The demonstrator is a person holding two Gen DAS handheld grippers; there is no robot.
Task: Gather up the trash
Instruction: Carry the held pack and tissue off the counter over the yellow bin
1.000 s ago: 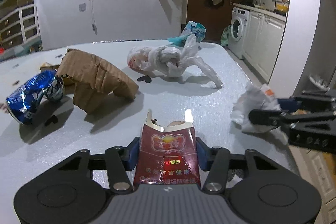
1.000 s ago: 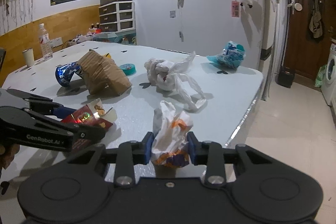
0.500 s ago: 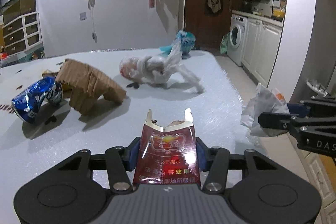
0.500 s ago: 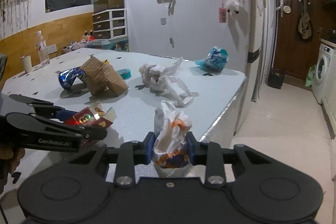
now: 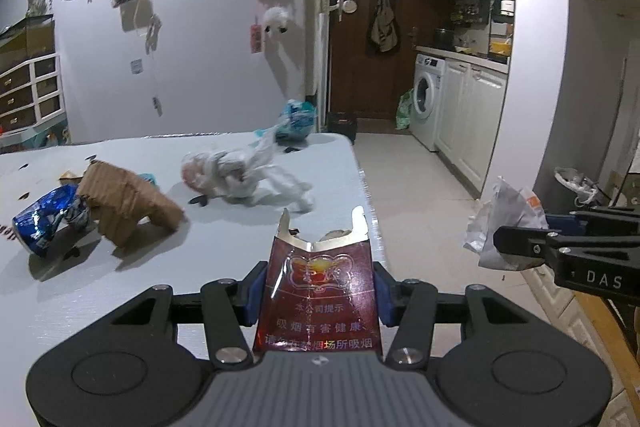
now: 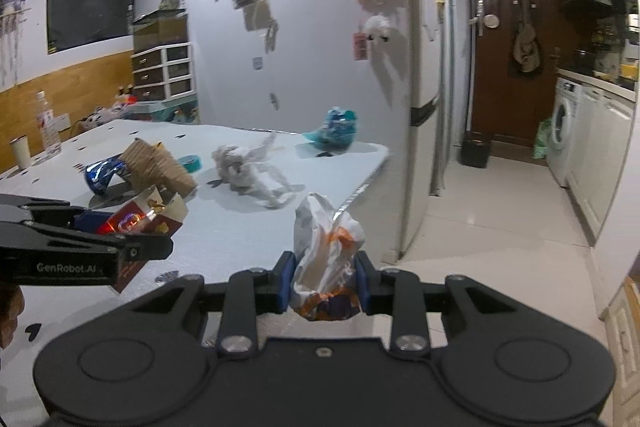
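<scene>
Red packet (image 5: 318,291) pinched (upright) between left claw (image 5: 318,301).

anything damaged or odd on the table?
Yes. A blue can lies crushed on its side against torn cardboard, and a knotted white bag sprawls mid-table. The red pack held in the left fingers has a ripped-open top.

The red cigarette pack (image 5: 318,301) carries Chinese print, legibly "吸烟有害健康" and, lower, a line ending "场所吸烟". The right gripper (image 5: 516,245) shows "DAS" in white on its side. The left gripper (image 6: 160,249) reads "GenRobot.AI".
</scene>
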